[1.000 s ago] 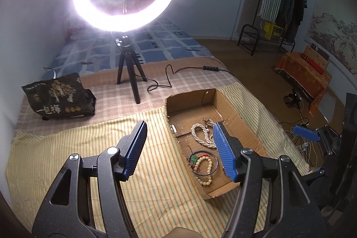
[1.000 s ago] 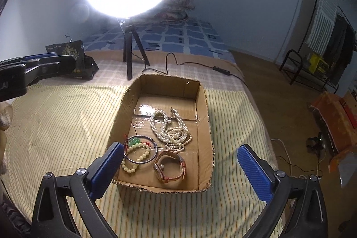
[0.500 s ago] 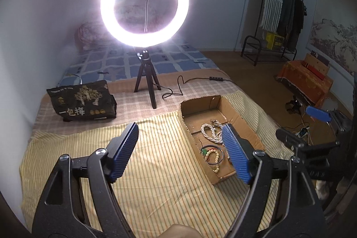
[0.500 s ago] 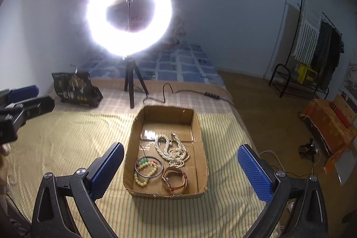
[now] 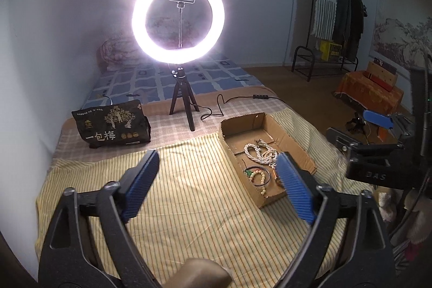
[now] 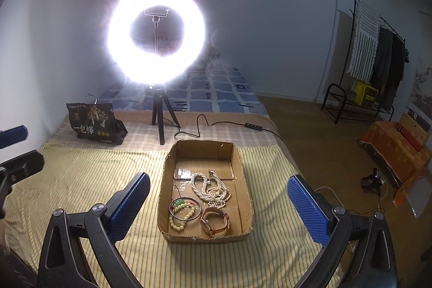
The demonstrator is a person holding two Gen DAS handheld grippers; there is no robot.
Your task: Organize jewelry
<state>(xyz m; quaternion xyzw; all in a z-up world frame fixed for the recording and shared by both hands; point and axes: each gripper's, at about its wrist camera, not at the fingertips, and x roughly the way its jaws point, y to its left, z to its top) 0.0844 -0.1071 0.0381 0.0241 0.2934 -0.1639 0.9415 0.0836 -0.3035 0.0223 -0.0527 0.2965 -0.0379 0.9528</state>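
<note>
A striped cloth (image 6: 81, 180) covers the bed, with a ring light (image 5: 178, 19) glowing at the back. On the cloth sits a cardboard tray (image 6: 243, 166) holding the jewelry: a pearl necklace (image 6: 210, 189), a bead bracelet (image 6: 183, 211) and a watch (image 6: 214, 223). Right tongs (image 6: 216, 203) hang spread wide above it, empty. Left tongs (image 5: 217, 182), jaws just opening, gape over bare cloth beside the tray.

Quick count from where I'm holding my tongs: one cardboard tray (image 6: 244, 181) on the bed, and inside it one pearl necklace (image 6: 210, 189), one beaded bracelet (image 6: 182, 215), one thin dark bangle (image 6: 198, 208), one brown-strap watch (image 6: 214, 223). Far side: one ring light (image 6: 156, 35), one black snack bag (image 6: 93, 120).
</note>
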